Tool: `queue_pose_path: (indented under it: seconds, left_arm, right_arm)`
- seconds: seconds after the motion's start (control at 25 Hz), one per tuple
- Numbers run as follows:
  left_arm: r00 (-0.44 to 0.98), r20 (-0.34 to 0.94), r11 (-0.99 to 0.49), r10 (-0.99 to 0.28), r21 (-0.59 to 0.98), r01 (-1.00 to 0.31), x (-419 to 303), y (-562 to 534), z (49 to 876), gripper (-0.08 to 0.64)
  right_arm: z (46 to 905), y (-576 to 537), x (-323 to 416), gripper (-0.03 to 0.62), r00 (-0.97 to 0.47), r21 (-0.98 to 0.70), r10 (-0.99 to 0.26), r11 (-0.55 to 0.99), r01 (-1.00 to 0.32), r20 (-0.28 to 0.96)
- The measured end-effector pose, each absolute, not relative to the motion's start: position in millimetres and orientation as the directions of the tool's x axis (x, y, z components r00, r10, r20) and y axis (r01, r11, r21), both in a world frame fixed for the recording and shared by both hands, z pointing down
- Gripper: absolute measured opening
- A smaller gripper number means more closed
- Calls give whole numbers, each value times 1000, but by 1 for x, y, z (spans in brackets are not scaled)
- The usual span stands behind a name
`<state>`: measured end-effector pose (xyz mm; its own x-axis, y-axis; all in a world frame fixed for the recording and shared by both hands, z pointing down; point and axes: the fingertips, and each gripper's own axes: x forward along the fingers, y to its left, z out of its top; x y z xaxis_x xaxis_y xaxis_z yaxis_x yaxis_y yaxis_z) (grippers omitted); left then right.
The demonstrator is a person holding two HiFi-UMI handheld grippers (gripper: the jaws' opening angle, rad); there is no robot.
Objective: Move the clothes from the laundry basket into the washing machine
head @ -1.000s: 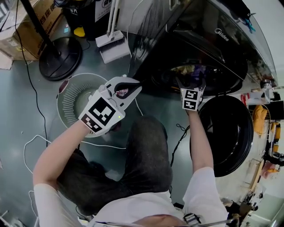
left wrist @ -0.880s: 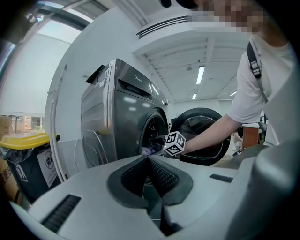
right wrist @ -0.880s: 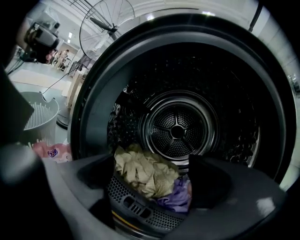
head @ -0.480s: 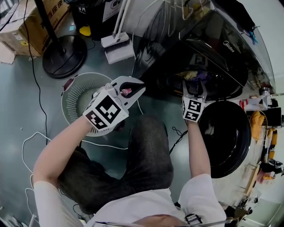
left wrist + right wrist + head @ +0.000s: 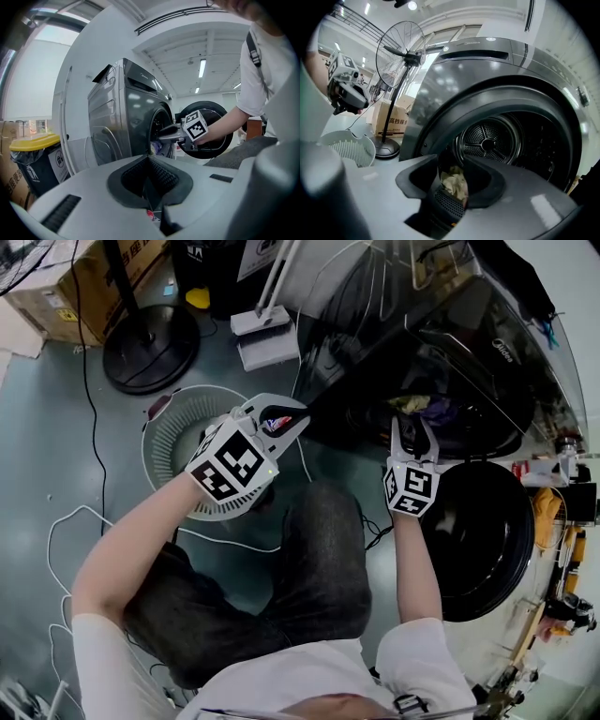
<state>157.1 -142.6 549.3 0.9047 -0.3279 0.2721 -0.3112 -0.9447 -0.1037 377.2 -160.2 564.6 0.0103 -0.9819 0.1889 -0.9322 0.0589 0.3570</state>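
Note:
The dark grey front-loading washing machine (image 5: 469, 324) stands with its round door (image 5: 487, 531) swung open. Beige and purple clothes (image 5: 422, 407) lie in the drum mouth. My right gripper (image 5: 410, 430) hovers just outside that mouth; its jaws have just been closing and stand narrowly open, holding nothing. In the right gripper view beige cloth (image 5: 454, 183) shows through the gap, in front of the drum (image 5: 487, 140). My left gripper (image 5: 281, 418) is shut on a small pink-red garment (image 5: 274, 425), between the white slatted laundry basket (image 5: 173, 442) and the machine. A red scrap (image 5: 151, 215) peeks under the meeting jaws.
A standing fan's round base (image 5: 150, 348) and a cardboard box (image 5: 66, 287) are behind the basket. A white brush head (image 5: 267, 334) lies by the machine's corner. Cables (image 5: 75, 521) trail on the floor. My knee (image 5: 319, 559) is between the arms. A yellow-lidded bin (image 5: 33, 154) stands left.
My right gripper has drawn back and up out of the drum mouth, and its jaws have narrowed. The left gripper, still gripping the pink-red garment, has edged toward the machine.

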Motion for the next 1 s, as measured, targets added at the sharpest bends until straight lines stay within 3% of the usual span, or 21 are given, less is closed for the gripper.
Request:
queue_pose_path:
  seconds: [0.52, 1.0]
  left_arm:
    - [877, 266, -916, -400, -96, -389, 135, -160, 550, 6]
    - [862, 208, -886, -462, -59, -460, 114, -175, 534, 6]
  right_arm:
    - [525, -158, 315, 16, -125, 322, -984, 159, -933, 125]
    - [513, -174, 240, 11, -336, 244, -935, 355, -903, 116]
